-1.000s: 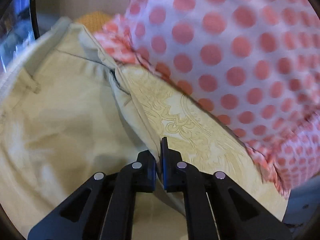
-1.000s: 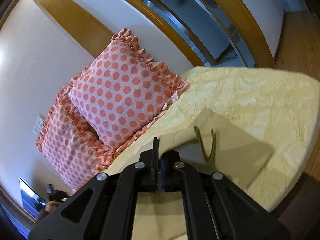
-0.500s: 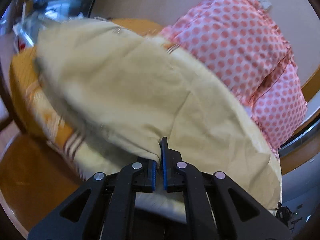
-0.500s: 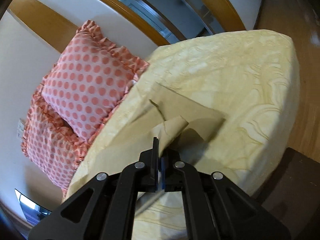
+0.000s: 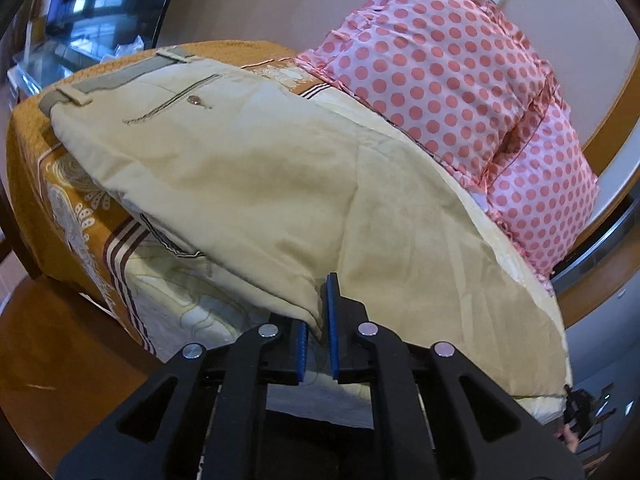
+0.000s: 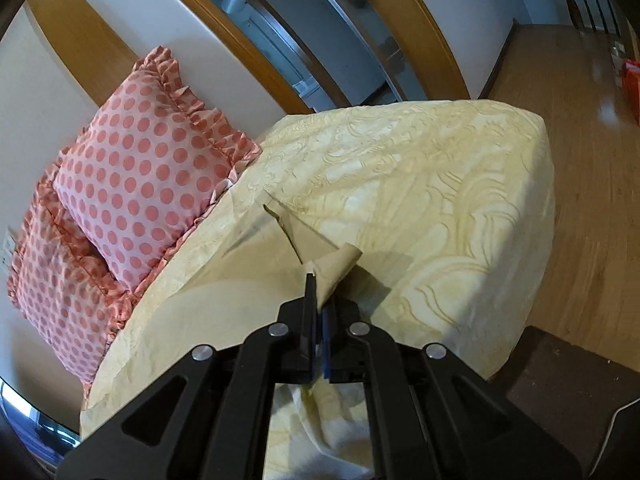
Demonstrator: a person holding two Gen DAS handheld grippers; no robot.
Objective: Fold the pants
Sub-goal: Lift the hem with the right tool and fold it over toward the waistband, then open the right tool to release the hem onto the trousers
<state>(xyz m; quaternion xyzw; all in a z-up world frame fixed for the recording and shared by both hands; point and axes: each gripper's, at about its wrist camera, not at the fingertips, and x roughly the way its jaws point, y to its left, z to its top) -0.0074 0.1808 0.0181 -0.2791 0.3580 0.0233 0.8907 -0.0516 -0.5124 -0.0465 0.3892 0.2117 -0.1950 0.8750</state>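
The khaki pants (image 5: 256, 184) are spread over the bed (image 6: 440, 184), pinched at a fold by the left gripper (image 5: 318, 320) and near the hem, probably, by the right gripper (image 6: 320, 312), so a slipped pinch could easily leave the fold lopsided.

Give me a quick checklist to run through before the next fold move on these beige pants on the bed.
1. Left gripper pinching the beige cotton pants: ok, cloth sits between the blue pads.
2. Right gripper holding a pants edge: ok, a curled corner sticks out of the jaws.
3. Waistband lying flat on the yellow patterned bedspread: ok.
4. Pants smooth: not ok, a ridge runs up from the left gripper.
5. Two pink polka-dot pillows apart from the pants: cannot tell, they lie close beside them.
6. Legs aligned: cannot tell.
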